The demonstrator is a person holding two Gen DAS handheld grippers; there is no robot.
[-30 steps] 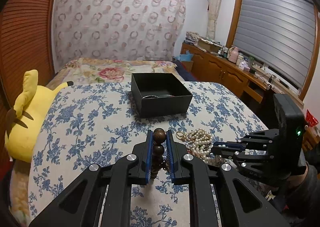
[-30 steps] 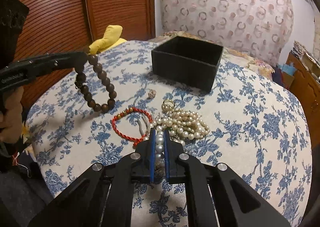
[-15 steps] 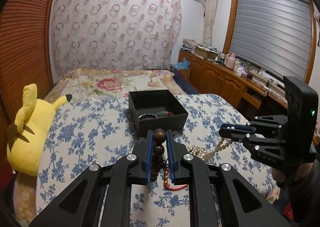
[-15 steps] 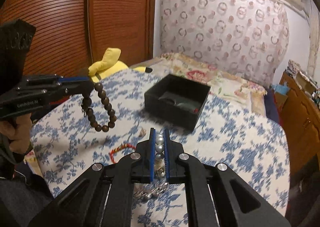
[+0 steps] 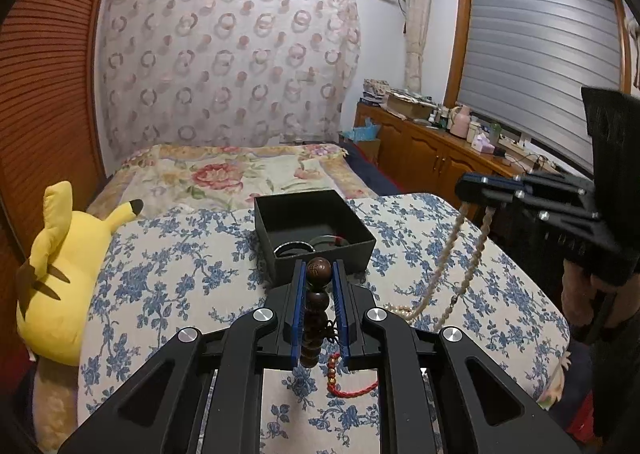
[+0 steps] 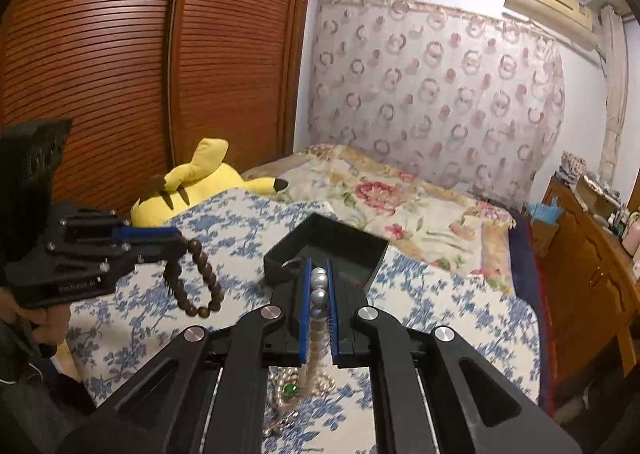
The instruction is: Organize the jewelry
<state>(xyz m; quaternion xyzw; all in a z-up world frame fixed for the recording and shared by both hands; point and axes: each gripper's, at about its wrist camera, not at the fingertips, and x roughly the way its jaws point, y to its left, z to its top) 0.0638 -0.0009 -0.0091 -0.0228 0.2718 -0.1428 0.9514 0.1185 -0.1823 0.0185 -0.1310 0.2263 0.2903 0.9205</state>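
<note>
My left gripper (image 5: 319, 274) is shut on a brown wooden bead bracelet (image 5: 316, 300) and holds it in the air; the bracelet hangs as a loop in the right wrist view (image 6: 199, 280). My right gripper (image 6: 319, 274) is shut on a pearl necklace (image 6: 318, 300), whose strands hang down to the cloth in the left wrist view (image 5: 454, 266). An open black box (image 5: 316, 230) stands ahead on the blue-flowered cloth with bangles inside; it also shows in the right wrist view (image 6: 352, 242). A red cord bracelet (image 5: 352, 388) lies on the cloth below my left gripper.
A yellow plush toy (image 5: 60, 266) lies at the left edge of the flowered surface. A bed (image 5: 240, 173) is beyond the box. A wooden cabinet (image 5: 432, 151) with clutter runs along the right. Slatted wooden doors (image 6: 120, 73) stand on the left.
Both grippers have risen well above the cloth with their jewelry. The pearl necklace is lifted off its pile and now hangs in long strands. The box looks farther below.
</note>
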